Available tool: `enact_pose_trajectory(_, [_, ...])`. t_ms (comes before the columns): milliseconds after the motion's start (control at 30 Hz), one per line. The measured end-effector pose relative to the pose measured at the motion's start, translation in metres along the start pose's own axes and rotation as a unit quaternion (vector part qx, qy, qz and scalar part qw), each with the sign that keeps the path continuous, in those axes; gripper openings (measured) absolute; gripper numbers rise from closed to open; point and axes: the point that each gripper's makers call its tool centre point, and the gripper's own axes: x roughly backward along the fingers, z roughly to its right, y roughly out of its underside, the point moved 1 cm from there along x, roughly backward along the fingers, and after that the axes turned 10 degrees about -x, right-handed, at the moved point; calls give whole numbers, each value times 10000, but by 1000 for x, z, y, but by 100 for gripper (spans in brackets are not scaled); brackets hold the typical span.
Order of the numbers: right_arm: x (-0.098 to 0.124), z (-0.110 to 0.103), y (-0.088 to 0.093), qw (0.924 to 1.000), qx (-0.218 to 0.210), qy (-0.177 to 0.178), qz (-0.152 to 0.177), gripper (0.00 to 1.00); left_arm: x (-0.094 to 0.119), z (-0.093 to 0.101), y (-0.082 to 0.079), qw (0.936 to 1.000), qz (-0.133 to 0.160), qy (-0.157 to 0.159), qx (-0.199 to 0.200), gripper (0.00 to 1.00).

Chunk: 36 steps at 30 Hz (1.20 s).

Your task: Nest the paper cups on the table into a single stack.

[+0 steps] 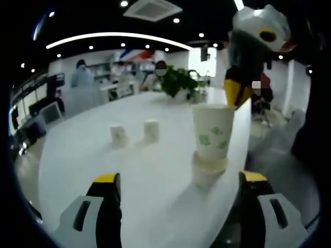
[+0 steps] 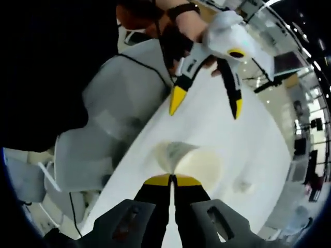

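Two small white paper cups (image 1: 119, 135) stand apart mid-bench (image 1: 93, 170). Right gripper (image 2: 171, 179), fingers pinching the rim, holds the green-printed white paper cup (image 1: 212, 135) over an inverted cup (image 1: 208, 168). Left gripper (image 1: 178, 181) fingers spread, idle. Risk: rim pinch crumples, or off-centre seating tips the stack near the edge.

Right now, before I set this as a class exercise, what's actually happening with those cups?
A person is nesting paper cups on a white table. The right gripper has its fingers shut on the rim of a green-patterned cup, holding it upright over an upturned cup near the table edge. The left gripper is open and holds nothing. Two more small cups stand apart farther along the table.
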Motion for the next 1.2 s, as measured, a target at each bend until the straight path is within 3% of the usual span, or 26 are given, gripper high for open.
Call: enact_pose_trajectory(1200, [-50, -12, 7, 9964, 792, -129, -289, 0, 4, 4, 11, 9999, -32, -39, 150, 94])
